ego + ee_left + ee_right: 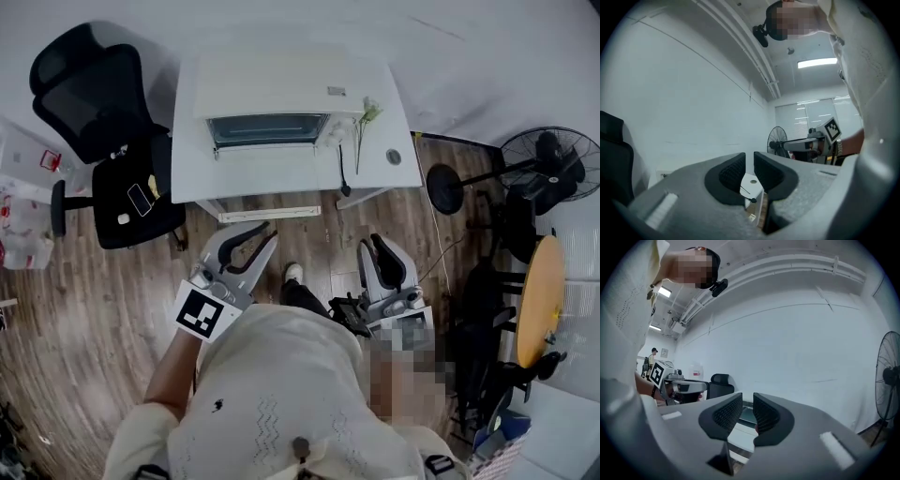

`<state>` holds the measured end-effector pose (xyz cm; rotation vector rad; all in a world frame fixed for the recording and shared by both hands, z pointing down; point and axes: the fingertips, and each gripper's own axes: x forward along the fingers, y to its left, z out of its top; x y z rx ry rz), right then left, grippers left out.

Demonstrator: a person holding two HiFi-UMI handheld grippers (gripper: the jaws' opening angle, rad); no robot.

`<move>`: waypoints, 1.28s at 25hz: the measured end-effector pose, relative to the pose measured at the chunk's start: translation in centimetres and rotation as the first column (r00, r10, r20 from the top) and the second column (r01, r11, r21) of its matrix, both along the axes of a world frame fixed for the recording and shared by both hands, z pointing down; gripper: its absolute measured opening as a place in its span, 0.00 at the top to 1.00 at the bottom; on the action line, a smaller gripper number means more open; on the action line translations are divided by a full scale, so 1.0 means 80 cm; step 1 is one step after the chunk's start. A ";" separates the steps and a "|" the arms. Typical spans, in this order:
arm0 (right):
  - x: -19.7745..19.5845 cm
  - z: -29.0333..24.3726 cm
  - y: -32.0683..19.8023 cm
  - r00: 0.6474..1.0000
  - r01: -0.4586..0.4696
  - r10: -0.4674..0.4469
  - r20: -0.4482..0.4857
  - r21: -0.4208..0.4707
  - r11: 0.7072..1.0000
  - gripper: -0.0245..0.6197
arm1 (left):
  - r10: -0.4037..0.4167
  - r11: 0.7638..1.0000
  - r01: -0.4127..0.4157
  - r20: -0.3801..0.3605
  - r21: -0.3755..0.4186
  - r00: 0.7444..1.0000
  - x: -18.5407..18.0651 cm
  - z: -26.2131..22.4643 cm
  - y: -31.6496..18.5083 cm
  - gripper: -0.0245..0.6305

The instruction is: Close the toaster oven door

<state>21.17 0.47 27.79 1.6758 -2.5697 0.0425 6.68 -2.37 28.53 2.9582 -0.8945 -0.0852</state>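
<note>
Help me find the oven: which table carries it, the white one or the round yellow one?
The white rectangular table carries the toaster oven; the round yellow table at the right has none.

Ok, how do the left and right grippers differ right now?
Aim: the left gripper looks past the table corner toward the fan; the right gripper looks at the oven.
Place: in the head view, the left gripper is in front of the oven, the right gripper nearer the table's right end.
Shared: both have jaws slightly apart with nothing between them, and both are clear of the table.
</note>
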 end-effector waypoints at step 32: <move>-0.008 0.048 -0.104 0.966 0.257 -0.253 0.050 -0.081 0.963 0.83 | -0.238 0.966 0.243 0.071 -0.082 0.969 -0.031 0.039 -0.053 0.87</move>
